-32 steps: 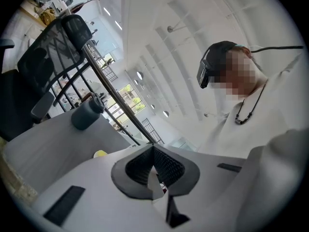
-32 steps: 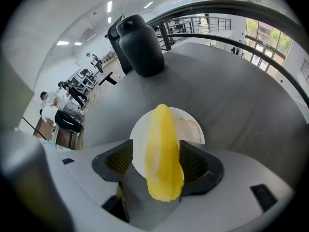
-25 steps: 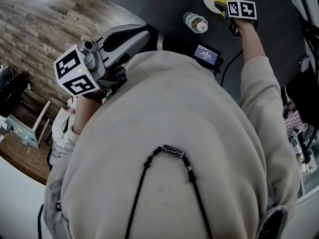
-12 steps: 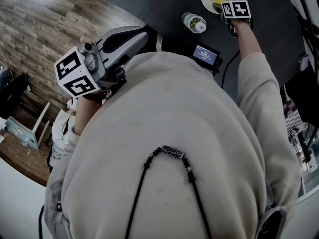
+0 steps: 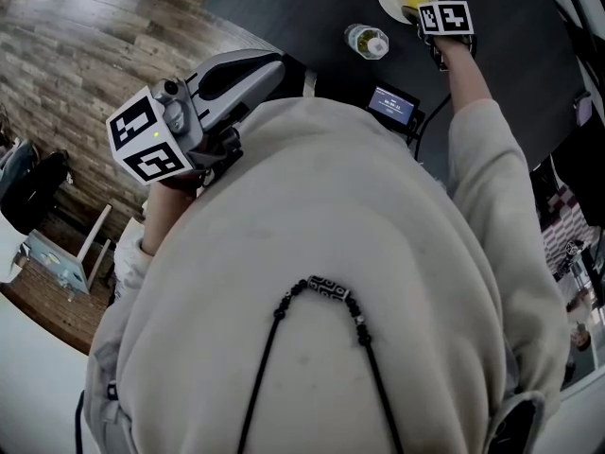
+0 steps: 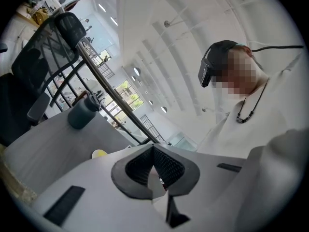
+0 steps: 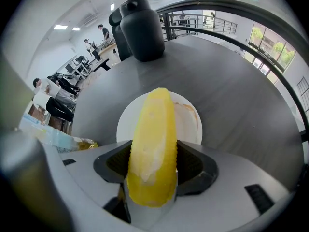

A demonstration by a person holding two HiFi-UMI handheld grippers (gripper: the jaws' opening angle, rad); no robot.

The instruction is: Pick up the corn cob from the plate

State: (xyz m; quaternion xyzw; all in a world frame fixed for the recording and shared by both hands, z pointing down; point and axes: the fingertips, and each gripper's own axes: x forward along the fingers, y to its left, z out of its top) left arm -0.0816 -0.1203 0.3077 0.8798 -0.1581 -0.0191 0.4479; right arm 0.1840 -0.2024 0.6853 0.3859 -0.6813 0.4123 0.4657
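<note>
The grasp is on. The right gripper (image 7: 153, 172) points steeply down over the plate (image 7: 191, 124), jaws set wide, and the corn cob (image 7: 153, 129) sits lengthwise between them with a ribbed pad against each flank. The cob's far end reaches out across the plate; whether it has cleared the dish cannot be told.

The left gripper (image 6: 153, 164) is well away from the plate, held near the person's chest, jaws together and empty.

By the look of it, the next move is a straight lift off the plate, grip kept firm, since the rounded cob could roll or slip out.

The plate sits on a dark grey table (image 7: 236, 81). Beyond it stands a black flask (image 7: 140, 28), and beside it a clear plastic bottle (image 5: 367, 42). Wood flooring (image 5: 104, 55) lies past the table edge in a bright, open hall with railings.
</note>
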